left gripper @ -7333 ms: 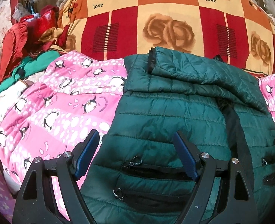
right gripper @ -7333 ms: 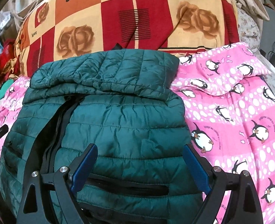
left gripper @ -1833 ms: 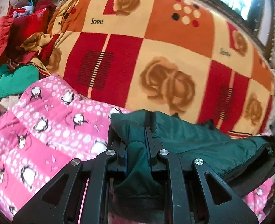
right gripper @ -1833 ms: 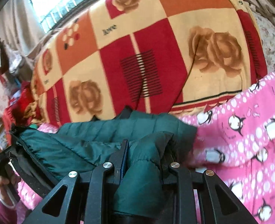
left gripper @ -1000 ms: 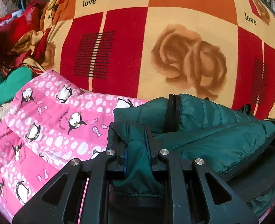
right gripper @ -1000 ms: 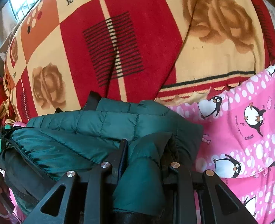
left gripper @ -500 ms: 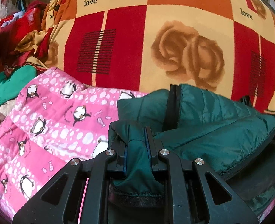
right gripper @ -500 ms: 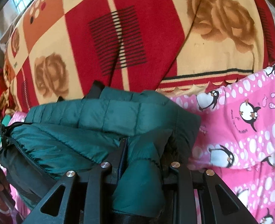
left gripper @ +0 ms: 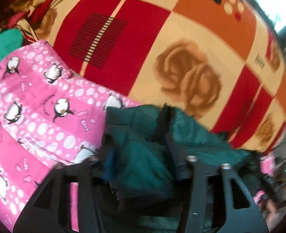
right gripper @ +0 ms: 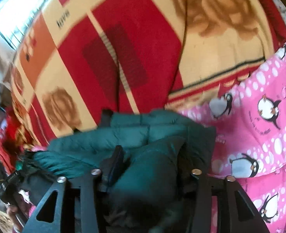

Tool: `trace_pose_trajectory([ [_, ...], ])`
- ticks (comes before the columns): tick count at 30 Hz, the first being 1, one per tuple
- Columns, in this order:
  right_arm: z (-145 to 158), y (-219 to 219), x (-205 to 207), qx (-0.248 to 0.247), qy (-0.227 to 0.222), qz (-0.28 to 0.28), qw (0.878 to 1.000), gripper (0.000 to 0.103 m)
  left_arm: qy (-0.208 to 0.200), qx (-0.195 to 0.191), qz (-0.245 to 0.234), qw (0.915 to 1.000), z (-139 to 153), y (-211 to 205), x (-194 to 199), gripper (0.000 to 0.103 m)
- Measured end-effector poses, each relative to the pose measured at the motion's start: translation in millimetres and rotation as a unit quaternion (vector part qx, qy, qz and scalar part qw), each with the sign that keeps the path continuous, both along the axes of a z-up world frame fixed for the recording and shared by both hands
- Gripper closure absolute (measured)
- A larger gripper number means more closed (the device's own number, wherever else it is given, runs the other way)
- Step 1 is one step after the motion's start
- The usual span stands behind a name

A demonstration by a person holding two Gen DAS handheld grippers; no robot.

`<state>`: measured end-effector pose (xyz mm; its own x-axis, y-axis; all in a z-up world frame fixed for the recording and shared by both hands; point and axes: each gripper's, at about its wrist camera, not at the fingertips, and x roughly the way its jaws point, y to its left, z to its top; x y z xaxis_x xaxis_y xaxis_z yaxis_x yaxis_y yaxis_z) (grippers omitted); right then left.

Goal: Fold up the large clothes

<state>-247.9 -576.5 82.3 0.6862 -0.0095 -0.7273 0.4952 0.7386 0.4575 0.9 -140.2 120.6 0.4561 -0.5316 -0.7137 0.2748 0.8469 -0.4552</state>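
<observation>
A dark green quilted jacket (left gripper: pixel 191 141) lies folded on the bed, its black zip edge running up the middle of the fold. My left gripper (left gripper: pixel 143 155) has a bunched fold of the jacket between its blue-padded fingers (left gripper: pixel 108 161); its jaws are opening and stand apart from the cloth. In the right wrist view the jacket (right gripper: pixel 127 134) fills the lower middle. My right gripper (right gripper: pixel 151 151) is also opening, with a puffy fold loose between its jaws. Both views are blurred by motion.
A pink penguin quilt (left gripper: pixel 36 116) covers the bed under the jacket and spreads to the right in the right wrist view (right gripper: pixel 259 136). Behind it rises a big red, orange and cream rose blanket (left gripper: pixel 162 48). Red and green clothes (left gripper: pixel 3 42) are heaped at the far left.
Both grippers, shut tight on jacket folds half a second ago, have spread their jaws. Both views have rolled and lifted a little, and the jacket fold has puffed out between the fingers.
</observation>
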Motion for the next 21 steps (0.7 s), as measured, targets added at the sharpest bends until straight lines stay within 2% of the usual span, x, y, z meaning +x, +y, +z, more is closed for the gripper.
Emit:
trace_pose_trajectory([
  [1, 6, 0, -4, 0.003, -0.014, 0.000, 1.000, 0.048, -0.013, -0.002, 0.009, 0.9999, 6, 4, 0, 0.030],
  [2, 11, 1, -6, 0.002, -0.018, 0.001, 1.000, 0.048, -0.032, -0.002, 0.021, 0.9993, 14, 9, -2, 0.024],
  [4, 23, 5, -12, -0.012, -0.032, 0.000, 0.999, 0.047, -0.065, -0.009, 0.037, 0.9972, 27, 18, -6, 0.023],
  [5, 27, 7, -14, -0.018, -0.041, -0.002, 0.999, 0.047, -0.069, -0.015, 0.040, 0.9967, 32, 22, -7, 0.023],
  [6, 34, 9, -20, -0.025, -0.056, -0.010, 0.998, 0.041, -0.069, -0.019, 0.043, 0.9965, 34, 25, -8, 0.023],
  [7, 40, 10, -26, -0.032, -0.072, -0.023, 0.997, 0.031, -0.070, -0.020, 0.044, 0.9964, 35, 27, -10, 0.023],
  [10, 56, 12, -40, -0.046, -0.109, -0.050, 0.992, 0.027, -0.079, -0.014, 0.040, 0.9960, 36, 28, -20, 0.023],
  [13, 67, 29, -43, -0.061, -0.127, -0.010, 0.990, 0.027, -0.089, -0.011, 0.037, 0.9952, 34, 29, -32, 0.023],
  [14, 72, 42, -42, -0.082, -0.134, 0.017, 0.987, 0.027, -0.093, -0.014, 0.037, 0.9949, 32, 30, -36, 0.023],
  [16, 75, 63, -36, -0.122, -0.132, 0.060, 0.982, 0.027, -0.104, -0.013, 0.034, 0.9939, 31, 28, -45, 0.023],
  [17, 73, 73, -26, -0.138, -0.120, 0.086, 0.979, 0.027, -0.110, -0.001, 0.031, 0.9934, 29, 22, -48, 0.023],
  [21, 47, 105, 22, -0.187, -0.041, 0.143, 0.971, 0.027, -0.110, 0.055, 0.005, 0.9924, 17, -13, -46, 0.023],
])
